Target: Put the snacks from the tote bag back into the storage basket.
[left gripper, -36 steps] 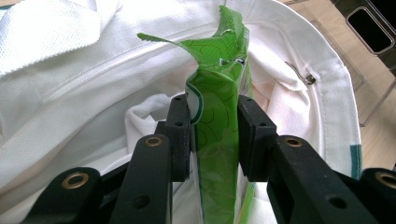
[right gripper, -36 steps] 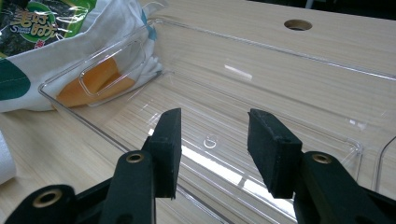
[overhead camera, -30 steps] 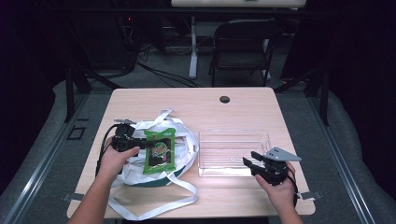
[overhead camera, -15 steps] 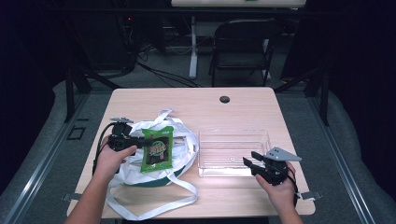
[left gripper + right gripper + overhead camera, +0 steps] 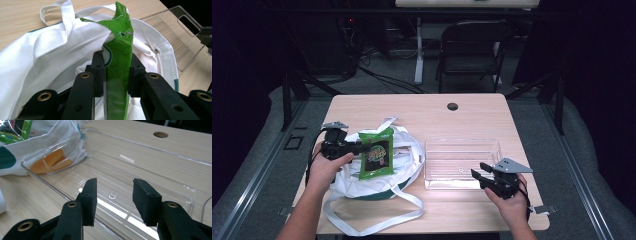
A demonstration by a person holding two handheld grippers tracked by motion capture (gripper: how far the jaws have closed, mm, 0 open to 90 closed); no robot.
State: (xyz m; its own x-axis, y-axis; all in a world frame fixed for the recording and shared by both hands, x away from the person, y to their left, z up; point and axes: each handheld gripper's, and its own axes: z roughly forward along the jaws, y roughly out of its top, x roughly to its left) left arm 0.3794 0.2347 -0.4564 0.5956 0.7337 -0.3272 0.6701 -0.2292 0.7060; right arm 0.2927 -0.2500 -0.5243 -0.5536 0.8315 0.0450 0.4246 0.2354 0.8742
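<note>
Your left tool [image 5: 355, 148] grips the green packet [image 5: 376, 154] above the white bag [image 5: 377, 177] on the pale wooden bench [image 5: 422, 110]. Your right tool [image 5: 477, 174] sits unclenched at the clear tray [image 5: 462, 150]. A dark chair [image 5: 469, 47] stands behind the bench.

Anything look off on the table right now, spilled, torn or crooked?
Nothing spilled or damaged. The green packet is clamped edge-on in the left gripper above the white bag, its top bent over. The clear tray sits square and empty; the right gripper is open at its near rim.
</note>
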